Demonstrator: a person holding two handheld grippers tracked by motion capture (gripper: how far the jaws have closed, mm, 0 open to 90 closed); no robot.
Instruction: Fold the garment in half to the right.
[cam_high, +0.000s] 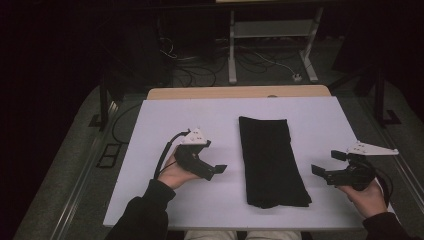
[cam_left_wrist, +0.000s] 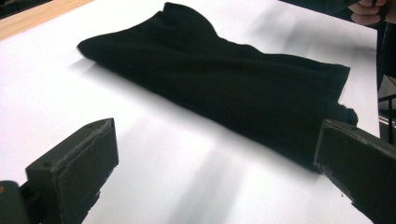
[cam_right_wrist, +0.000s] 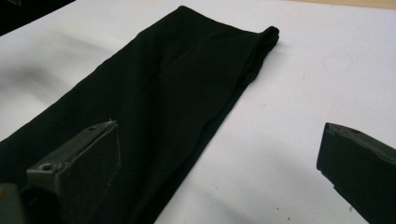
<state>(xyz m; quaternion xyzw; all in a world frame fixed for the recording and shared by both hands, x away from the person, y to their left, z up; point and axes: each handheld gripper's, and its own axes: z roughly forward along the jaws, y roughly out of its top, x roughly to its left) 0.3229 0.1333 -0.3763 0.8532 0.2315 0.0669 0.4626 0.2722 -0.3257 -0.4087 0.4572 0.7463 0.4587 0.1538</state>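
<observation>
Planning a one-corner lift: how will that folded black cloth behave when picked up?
The black cloth lies flat with soft creases, so it is probably floppy and would droop. Its stacked folds would likely fall open. It looks thin, so probably light.

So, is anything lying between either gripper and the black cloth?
Nothing visible. The black cloth lies alone on the white table; the left gripper and right gripper flank it, jaws apart, with bare tabletop between.

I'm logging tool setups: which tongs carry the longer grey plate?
The right tongs: their grey plate juts out long and pointed, while the left tongs' plate is short.
</observation>
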